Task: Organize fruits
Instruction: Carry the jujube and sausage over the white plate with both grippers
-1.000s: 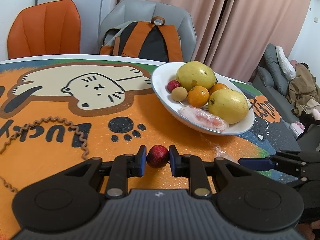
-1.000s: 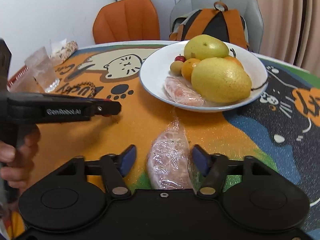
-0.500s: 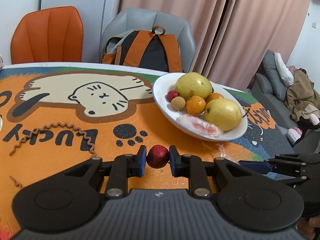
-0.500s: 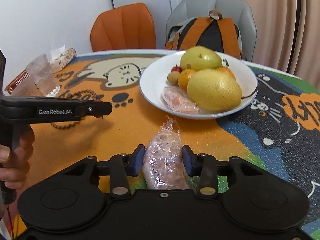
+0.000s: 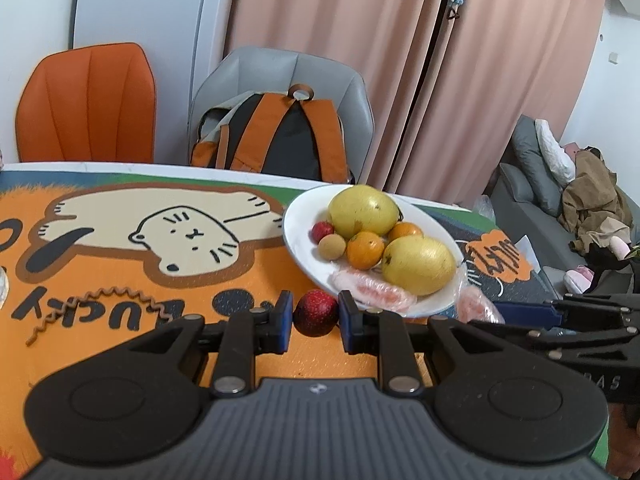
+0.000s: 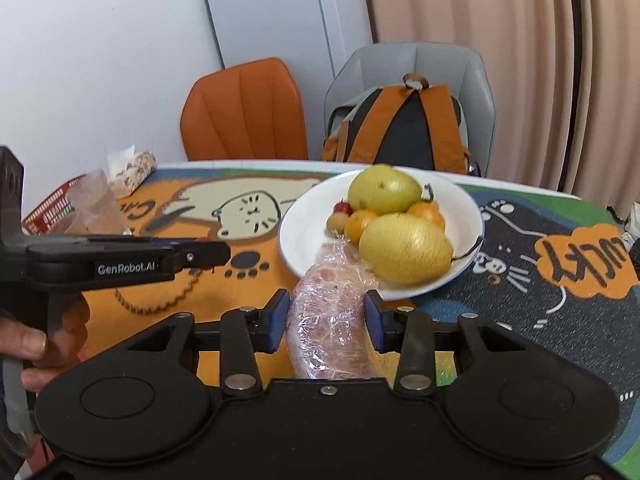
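left gripper (image 5: 315,322): red fruit (image 5: 316,312) | plate rim (image 5: 294,254) just ahead

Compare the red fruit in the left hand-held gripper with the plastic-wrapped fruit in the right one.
The red fruit is small, round and bare; the wrapped fruit is larger, elongated, pinkish and covered in cling film. The red fruit fits wholly between the pads; the wrapped fruit sticks out past them. Both are pinched and near the white plate.

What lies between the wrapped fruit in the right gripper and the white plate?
Nothing: in the right wrist view the wrapped fruit, held by the right gripper, overlaps the white plate rim with no object between.
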Tool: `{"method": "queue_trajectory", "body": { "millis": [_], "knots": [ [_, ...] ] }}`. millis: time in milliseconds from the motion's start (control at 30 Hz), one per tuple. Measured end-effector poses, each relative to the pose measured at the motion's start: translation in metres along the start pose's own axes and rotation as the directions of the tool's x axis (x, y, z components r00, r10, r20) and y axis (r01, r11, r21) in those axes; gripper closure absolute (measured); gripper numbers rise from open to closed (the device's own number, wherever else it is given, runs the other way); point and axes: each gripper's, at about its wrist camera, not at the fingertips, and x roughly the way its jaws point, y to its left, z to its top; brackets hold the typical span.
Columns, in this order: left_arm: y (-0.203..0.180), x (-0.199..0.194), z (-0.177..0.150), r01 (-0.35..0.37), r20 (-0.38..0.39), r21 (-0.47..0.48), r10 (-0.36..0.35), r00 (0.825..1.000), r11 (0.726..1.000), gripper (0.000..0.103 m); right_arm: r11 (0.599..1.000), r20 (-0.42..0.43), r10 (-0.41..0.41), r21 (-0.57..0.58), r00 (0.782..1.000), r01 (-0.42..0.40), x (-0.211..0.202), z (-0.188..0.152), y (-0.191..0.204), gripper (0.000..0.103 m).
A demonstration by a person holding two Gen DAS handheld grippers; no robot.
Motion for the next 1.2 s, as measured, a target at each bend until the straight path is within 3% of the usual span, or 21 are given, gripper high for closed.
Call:
{"method": "queue_trajectory", "body": {
  "millis": [467, 967, 1200],
  "knots": [
    [-0.010, 0.021, 0.023, 0.013, 0.017, 0.024, -0.014, 1.000, 1.000, 0.081, 1.000, 0.055, -0.018, 0.019, 0.998, 0.017, -0.004, 0.020, -0.010, 0.070],
    [-0.013, 0.077, 0.033, 0.025, -0.050, 0.010, -0.025, 0.998, 1.000, 0.080, 1.000, 0.077, 0.001, 0.023, 0.997, -0.003, 0.006, 0.045, -0.020, 0.071],
    [-0.007, 0.085, 0.034, 0.009, -0.063, -0.007, -0.010, 0.998, 1.000, 0.063, 0.999, 0.054, 0.024, 0.031, 0.998, -0.026, 0.020, 0.048, -0.019, 0.071]
  ]
}}
